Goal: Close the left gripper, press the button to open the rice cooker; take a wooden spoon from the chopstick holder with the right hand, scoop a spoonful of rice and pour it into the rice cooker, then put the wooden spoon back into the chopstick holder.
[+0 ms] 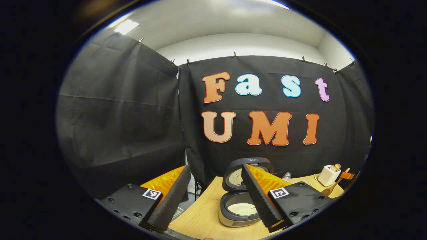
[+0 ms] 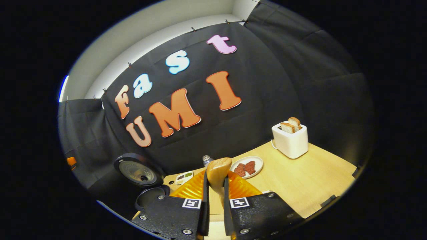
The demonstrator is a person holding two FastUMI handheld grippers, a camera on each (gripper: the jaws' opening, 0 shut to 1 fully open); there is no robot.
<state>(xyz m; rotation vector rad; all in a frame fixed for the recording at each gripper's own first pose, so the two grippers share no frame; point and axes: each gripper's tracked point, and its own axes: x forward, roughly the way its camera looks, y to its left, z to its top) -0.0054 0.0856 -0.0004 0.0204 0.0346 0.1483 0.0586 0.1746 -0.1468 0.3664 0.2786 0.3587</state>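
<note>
The rice cooker (image 1: 242, 203) stands on the wooden worktop (image 1: 203, 216) with its lid (image 1: 245, 173) swung up, and white rice lies in the inner pot, so the button press looks done and at least some rice seems to be inside already. In the right gripper view the same cooker sits at the lower left, lid raised, pot mouth dark.

The right tool (image 2: 216, 206) has its fingers drawn close on the handle of the wooden spoon (image 2: 218, 173), whose bowl rises between them, tilted a little; whether any rice rests in the bowl I cannot tell. The spoon is therefore out of the chopstick holder, and I cannot make out the holder itself in either view.

The left tool (image 1: 213, 200) hangs above the near edge of the worktop with its fingers spread wide, holding nothing.

Judging from this, what is left is returning the spoon to the holder, perhaps after a pour.

Beyond stand a white toaster (image 2: 290, 140) with bread slices, and a plate (image 2: 247, 166) of reddish food.
</note>
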